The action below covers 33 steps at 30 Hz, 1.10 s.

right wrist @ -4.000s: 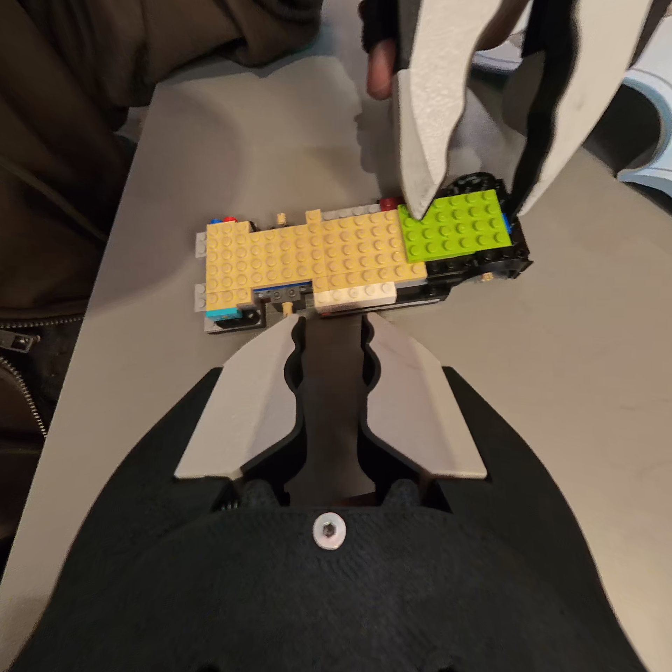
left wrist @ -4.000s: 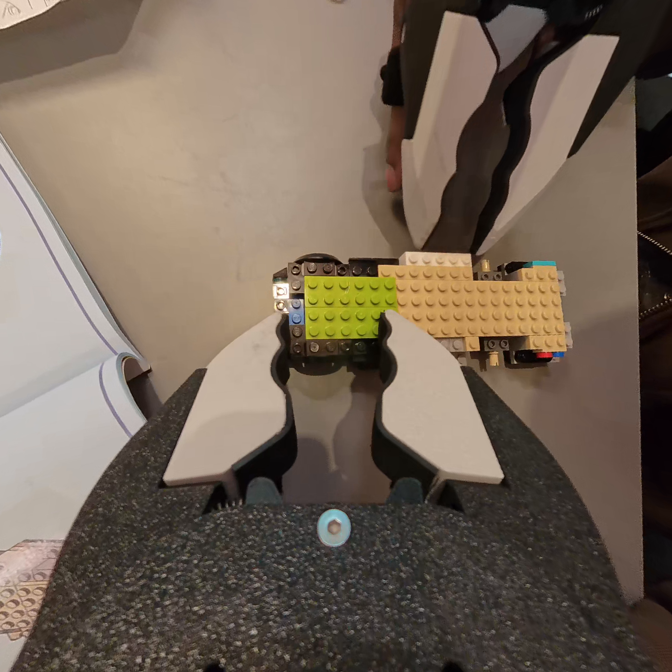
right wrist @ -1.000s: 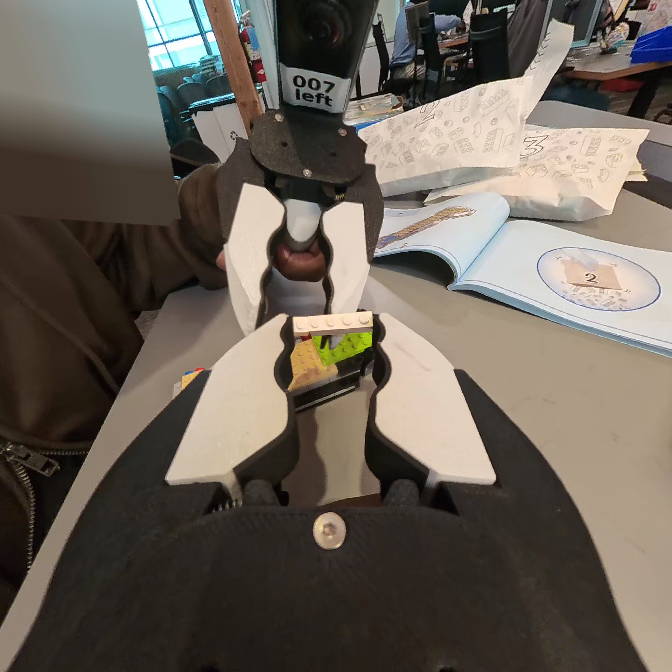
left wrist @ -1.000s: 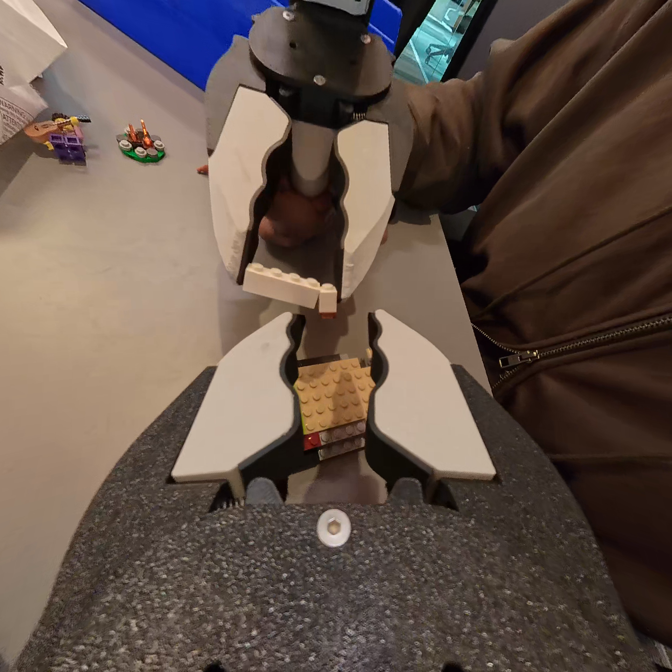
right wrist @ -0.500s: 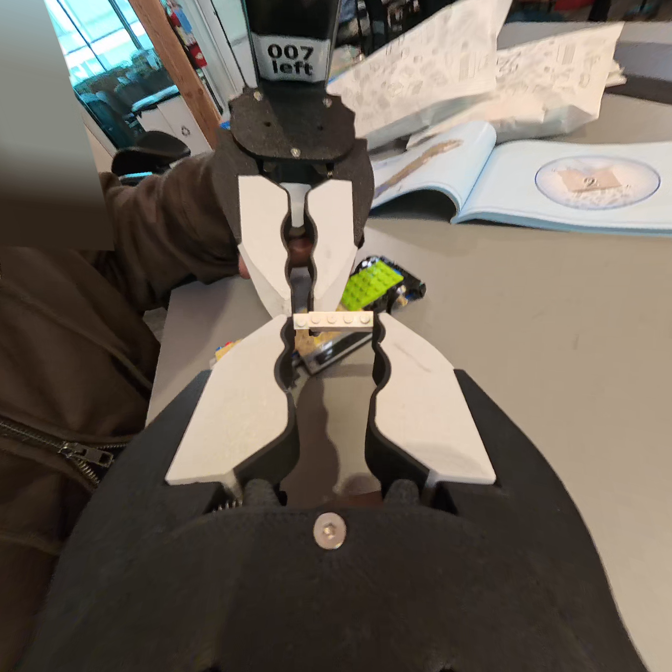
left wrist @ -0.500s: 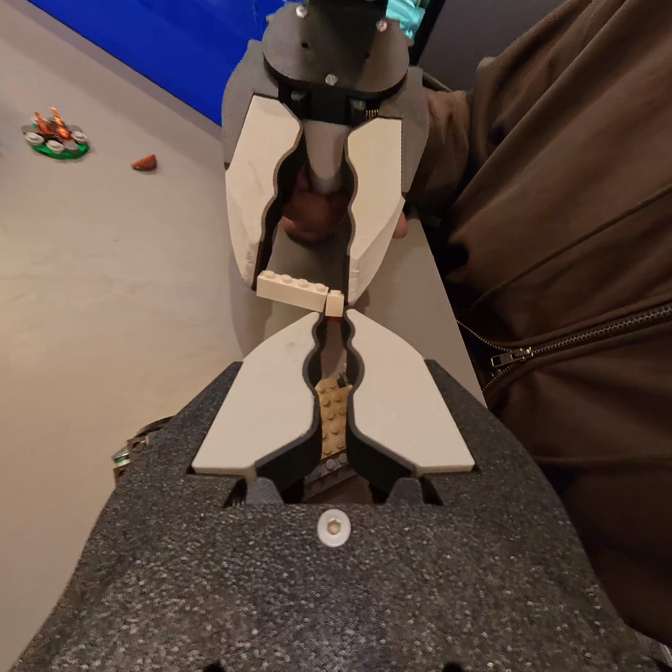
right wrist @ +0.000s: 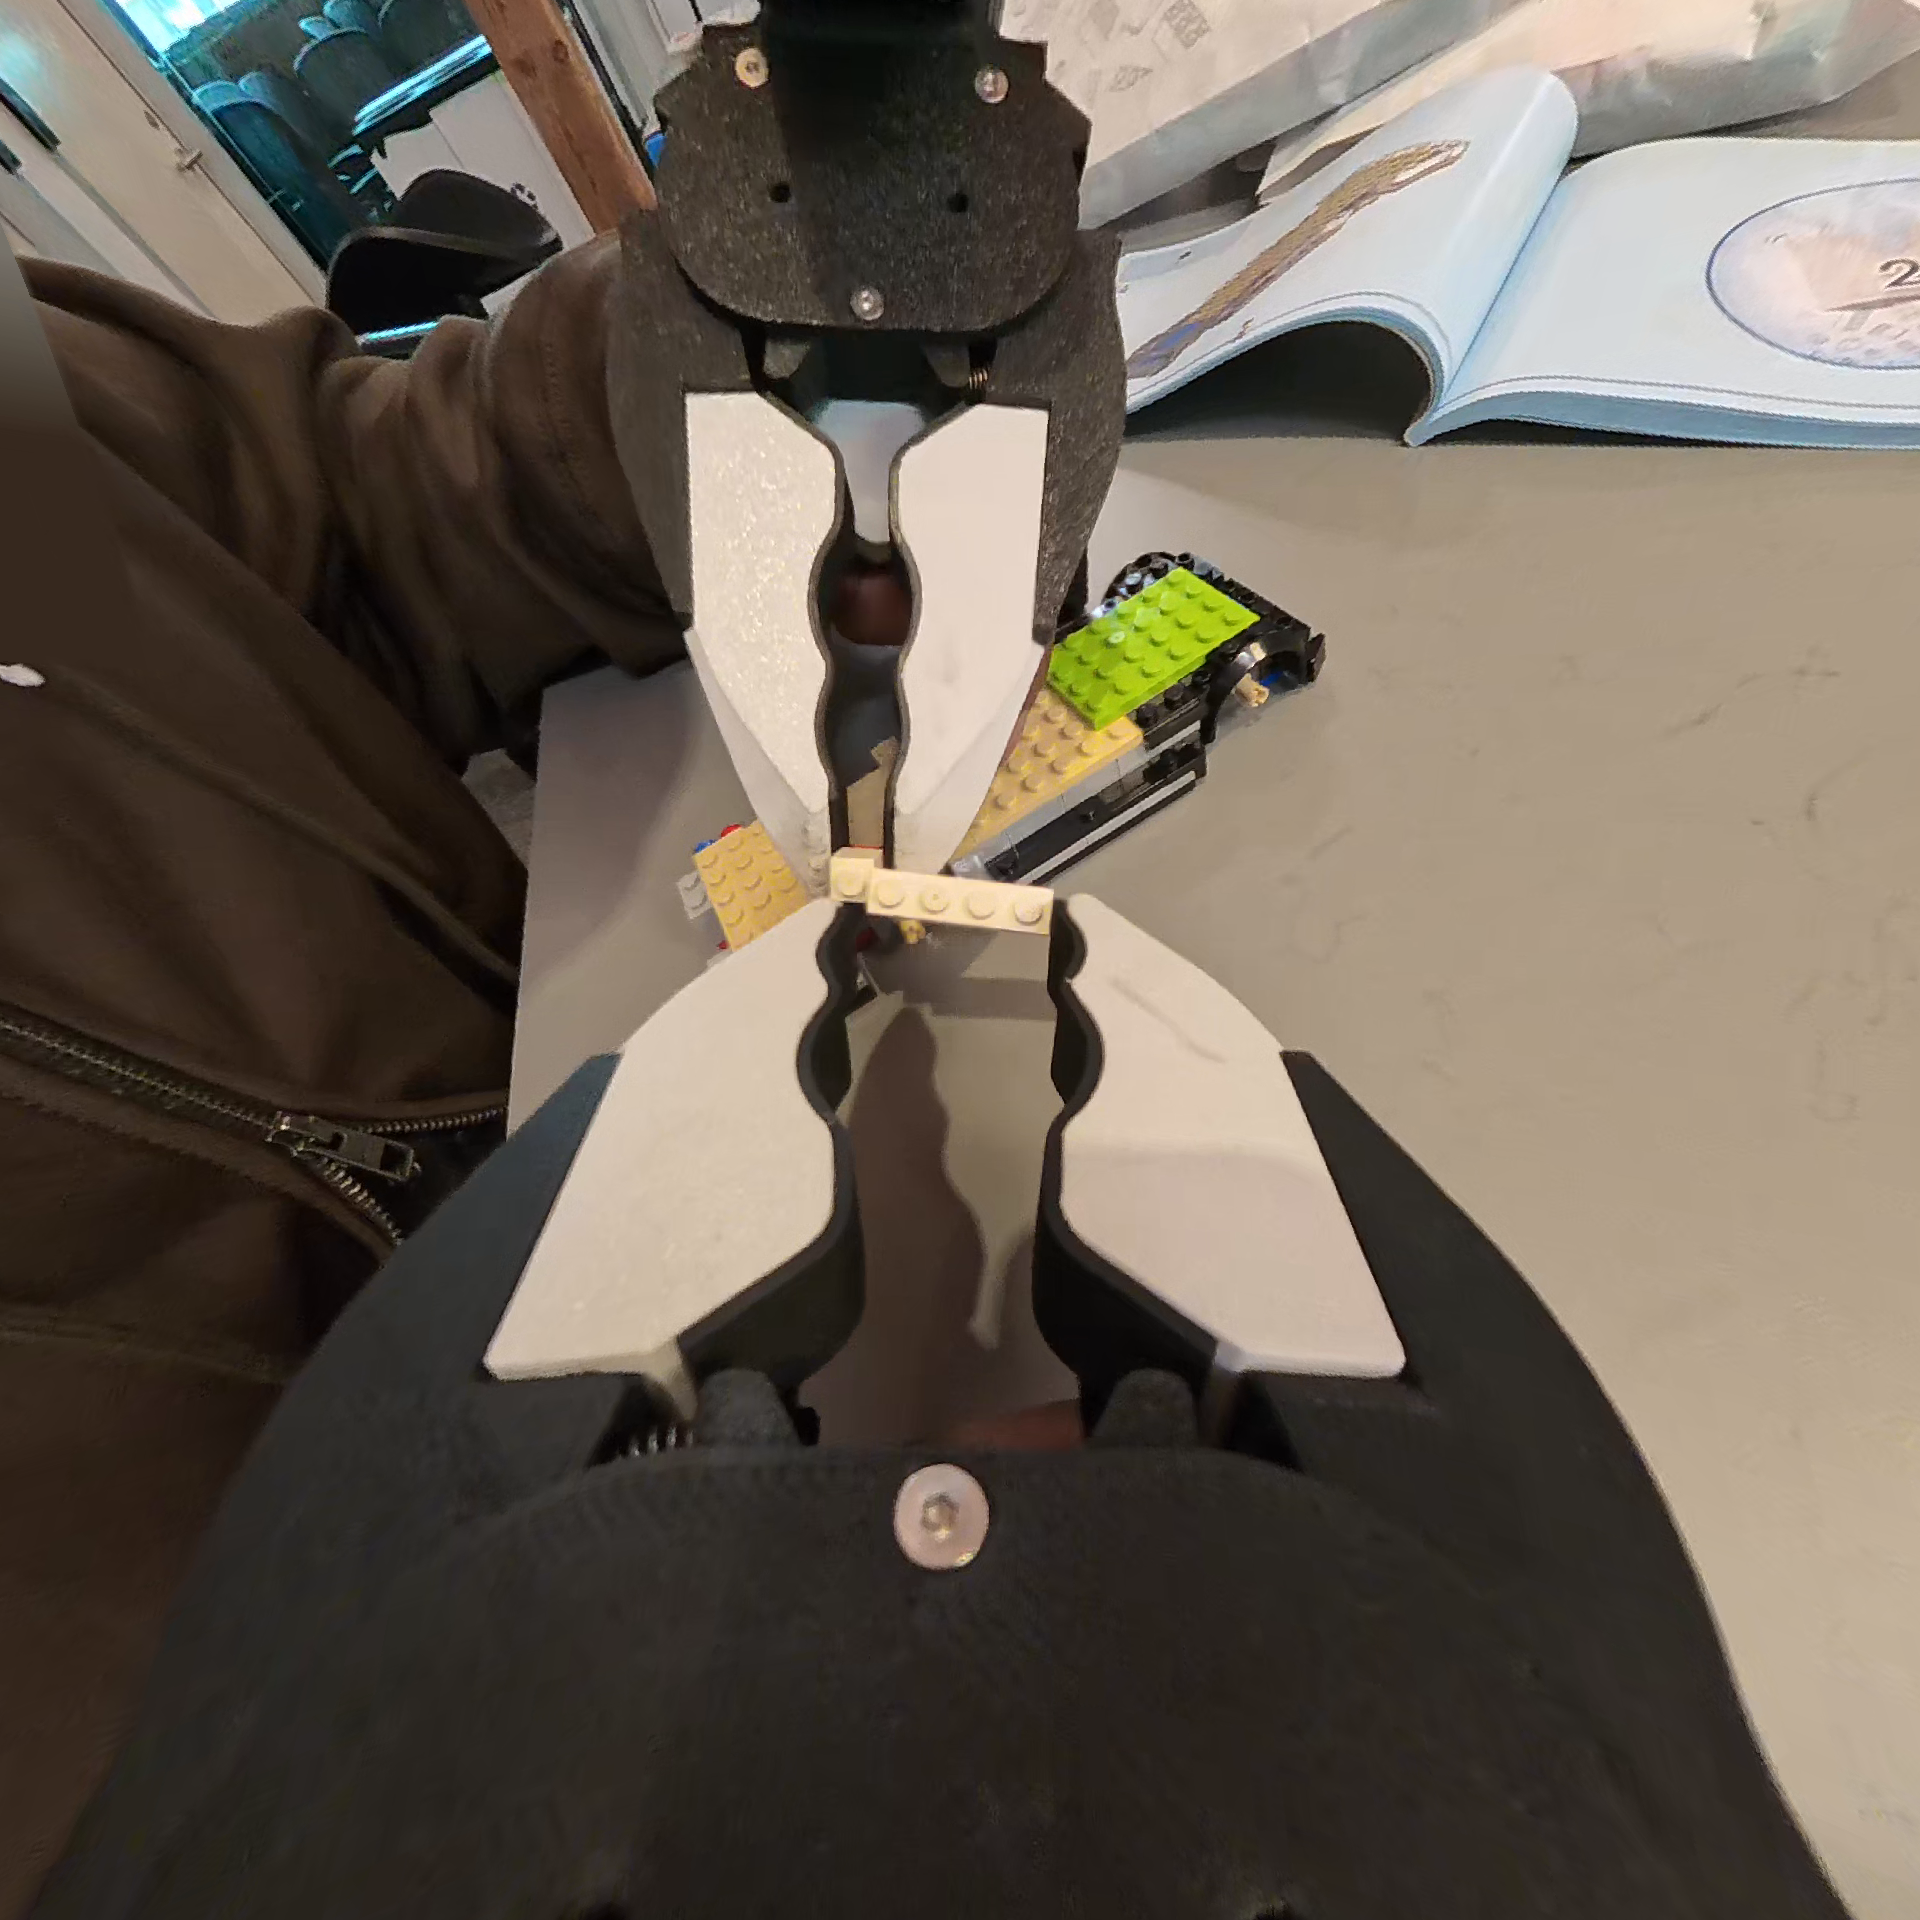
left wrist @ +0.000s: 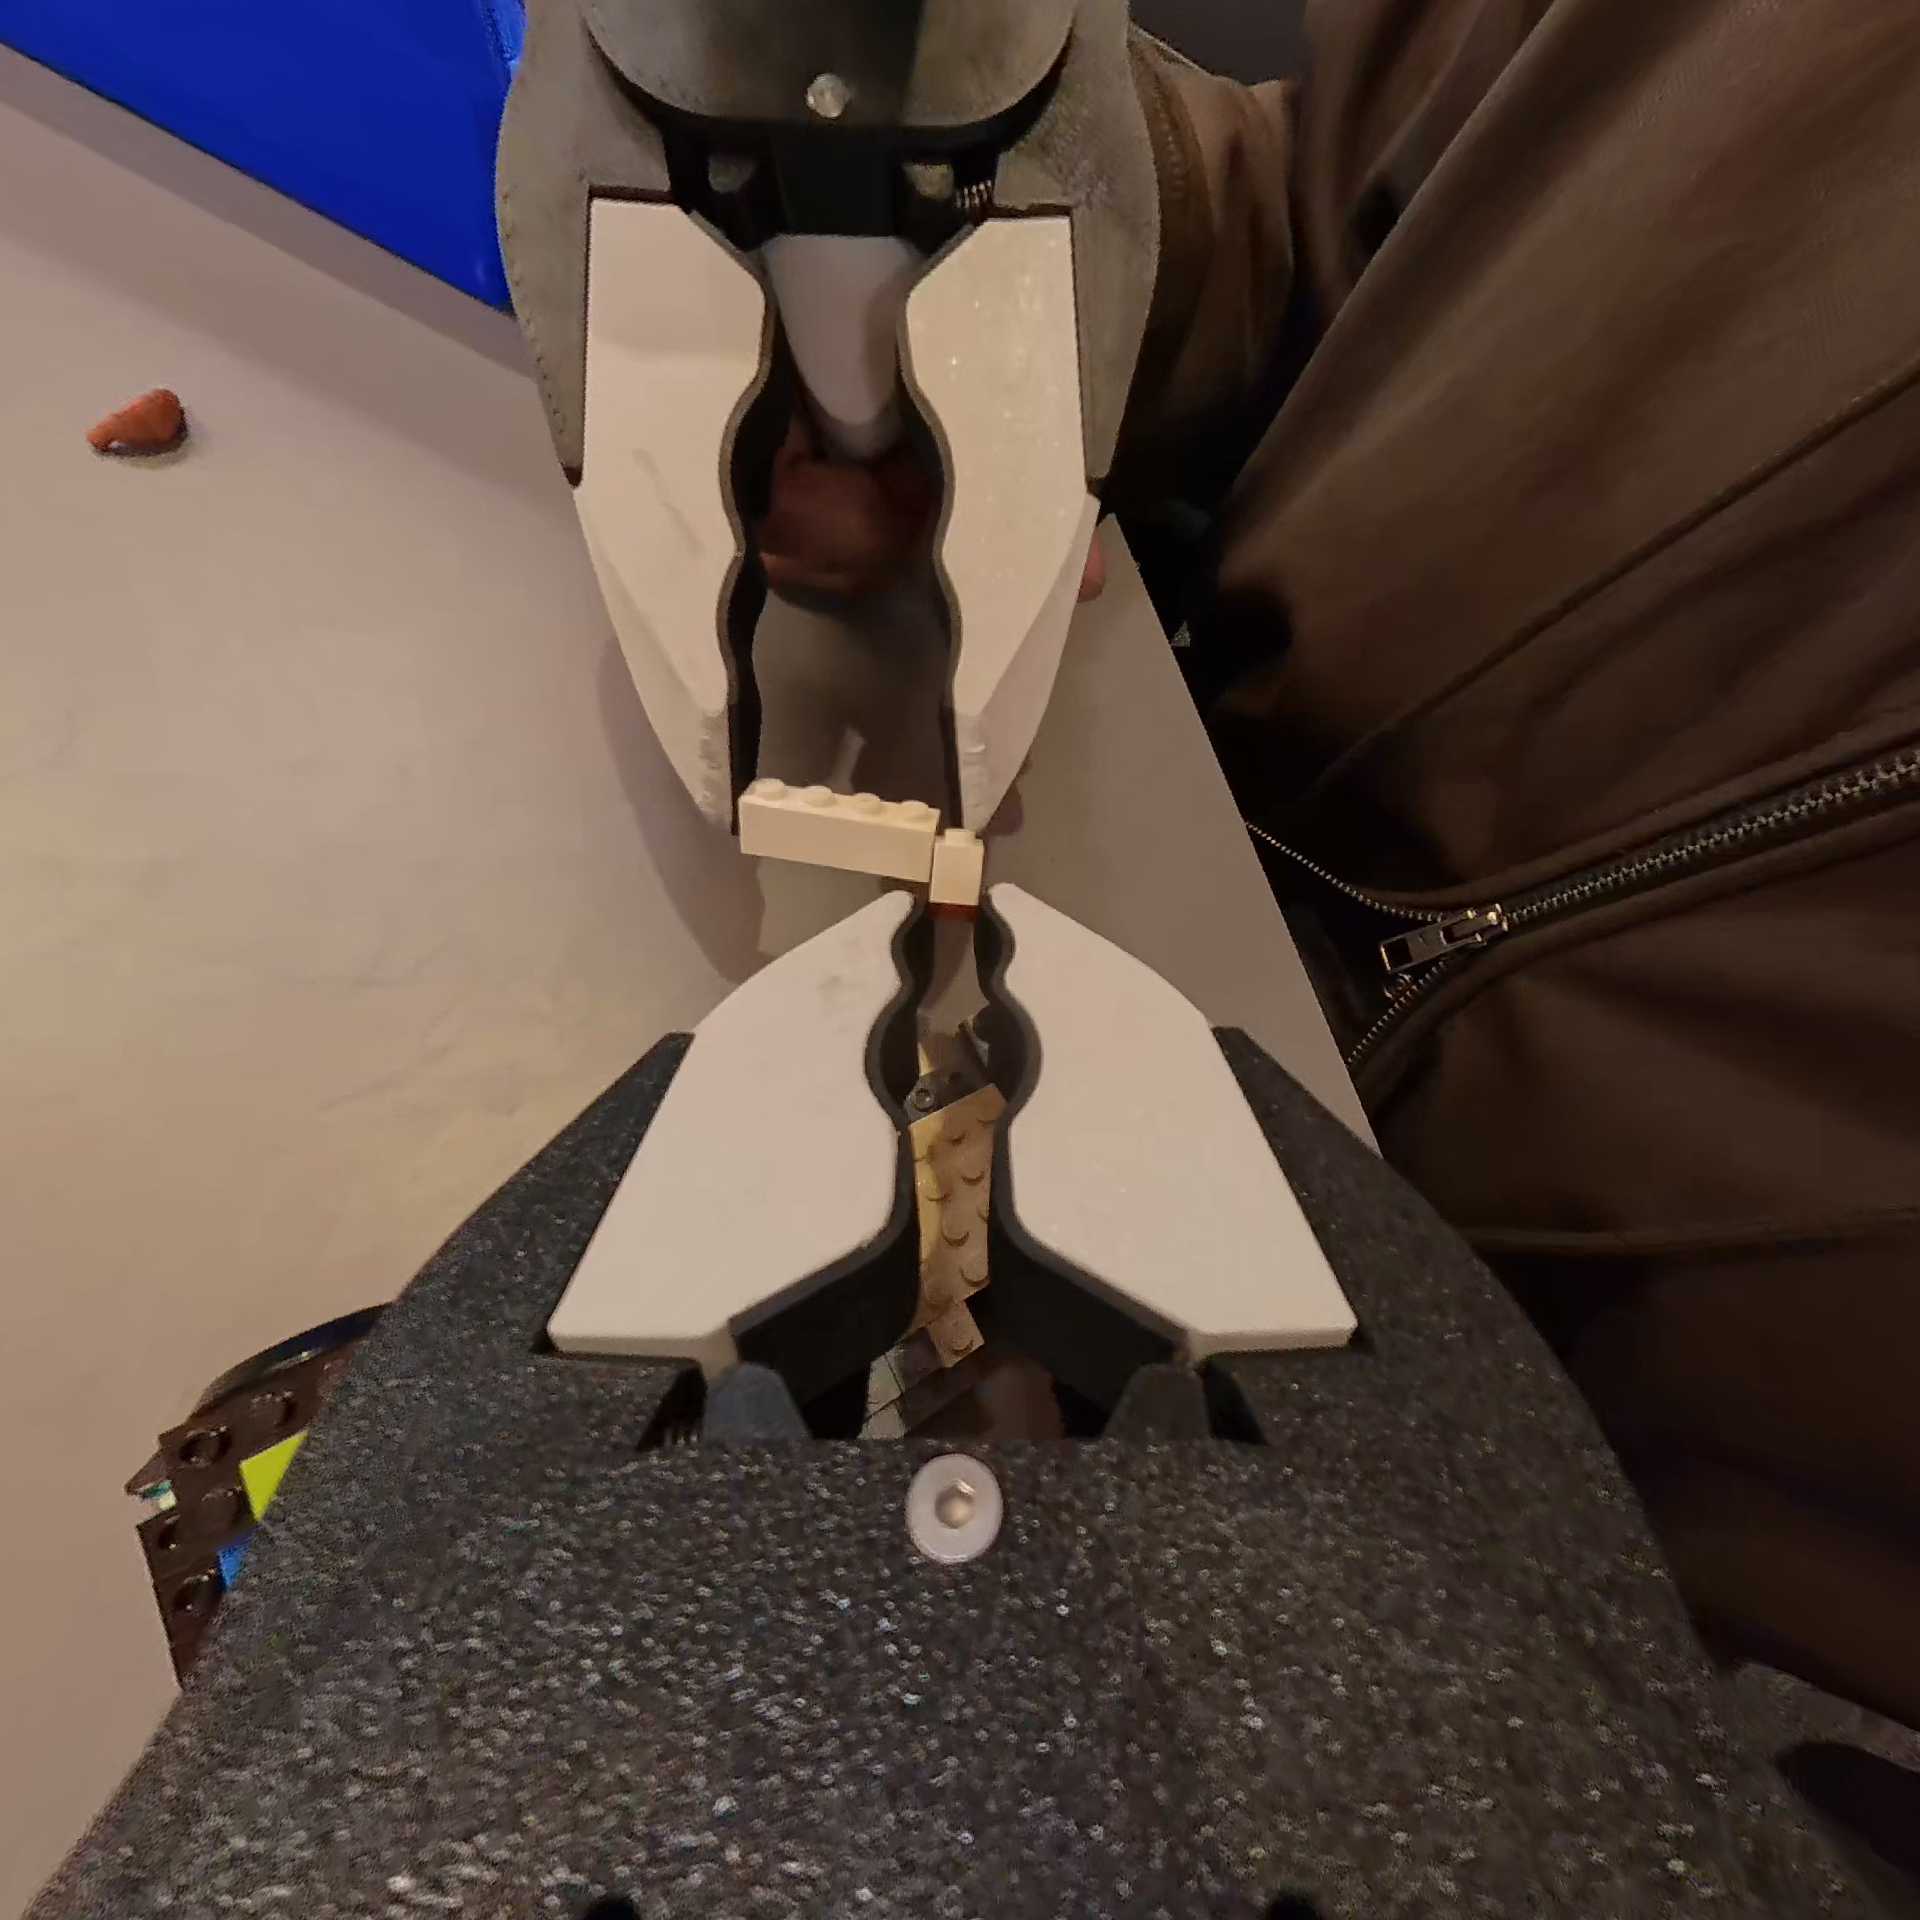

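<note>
My right gripper point(right wrist: 951, 920) is shut on a long white four-stud brick point(right wrist: 961, 902), which it holds end to end in the air. That brick also shows in the left wrist view point(left wrist: 836, 831), between the right gripper's fingertips point(left wrist: 847, 800). My left gripper point(left wrist: 951, 909) faces it tip to tip. It is shut on a small white one-stud brick point(left wrist: 956, 868) with a red bit under it, at the long brick's end. This small brick also shows in the right wrist view point(right wrist: 852, 871), at the left gripper's tips point(right wrist: 862, 847). A brick vehicle with tan and lime-green plates point(right wrist: 1153, 644) lies on the grey table point(right wrist: 1558, 935) below.
An open light-blue booklet point(right wrist: 1610, 312) and white paper bags point(right wrist: 1351, 62) lie at the far side of the table. A small red-brown piece point(left wrist: 135, 421) lies on the table near a blue surface point(left wrist: 260, 125). A person's brown zipped jacket point(left wrist: 1558, 623) is at the table edge. My left and right fingertips are right by each other.
My left jaws closed from wide to narrow on the small white brick. The right jaws narrowed slightly on the long brick. Both grippers drew closer together above the vehicle.
</note>
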Available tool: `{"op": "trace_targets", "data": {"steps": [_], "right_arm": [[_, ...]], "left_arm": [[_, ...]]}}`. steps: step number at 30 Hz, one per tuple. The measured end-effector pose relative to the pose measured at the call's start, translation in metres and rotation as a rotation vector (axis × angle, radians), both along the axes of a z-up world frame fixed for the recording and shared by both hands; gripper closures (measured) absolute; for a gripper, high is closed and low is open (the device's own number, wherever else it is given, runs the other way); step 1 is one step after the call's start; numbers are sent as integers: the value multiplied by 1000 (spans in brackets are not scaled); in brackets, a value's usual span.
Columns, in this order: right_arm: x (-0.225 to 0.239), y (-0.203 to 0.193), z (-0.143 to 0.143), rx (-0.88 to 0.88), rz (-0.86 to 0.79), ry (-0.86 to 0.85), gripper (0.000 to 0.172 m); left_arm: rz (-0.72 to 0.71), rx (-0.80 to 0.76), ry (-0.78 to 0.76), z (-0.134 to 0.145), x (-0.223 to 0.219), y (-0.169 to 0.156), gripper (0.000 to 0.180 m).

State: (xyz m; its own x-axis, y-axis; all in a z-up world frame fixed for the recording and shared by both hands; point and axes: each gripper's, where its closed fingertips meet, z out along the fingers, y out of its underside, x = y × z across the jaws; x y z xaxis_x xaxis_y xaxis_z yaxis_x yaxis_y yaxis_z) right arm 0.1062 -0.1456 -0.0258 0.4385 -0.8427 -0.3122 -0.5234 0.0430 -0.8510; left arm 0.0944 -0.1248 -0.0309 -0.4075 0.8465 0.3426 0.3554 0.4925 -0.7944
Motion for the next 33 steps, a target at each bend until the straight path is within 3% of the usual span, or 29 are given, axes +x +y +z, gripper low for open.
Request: {"op": "trace_targets", "data": {"steps": [8,16,20,24,27,30,33], "right_arm": [[-14,2,-3,-46,-8,13,138],[-31,-10,8,-68,-108,-13,138],[-55,-49,39,-123,-298,-50,138],[-108,-140,80,-231,-685,-97,138],[-143,-190,84,-273,-891,-51,133],[-146,-193,79,-327,-883,-15,125],[-125,-169,78,-403,-772,-37,126]], "left_arm": [[-53,-22,-19,1,-17,1,173],[-16,-27,30,9,-20,-5,173],[27,-21,32,9,-14,-9,173],[43,-19,36,11,-12,-10,173],[54,-12,42,12,-11,-11,173],[72,-5,35,11,-9,-13,173],[88,-1,38,12,-6,-14,173]]}}
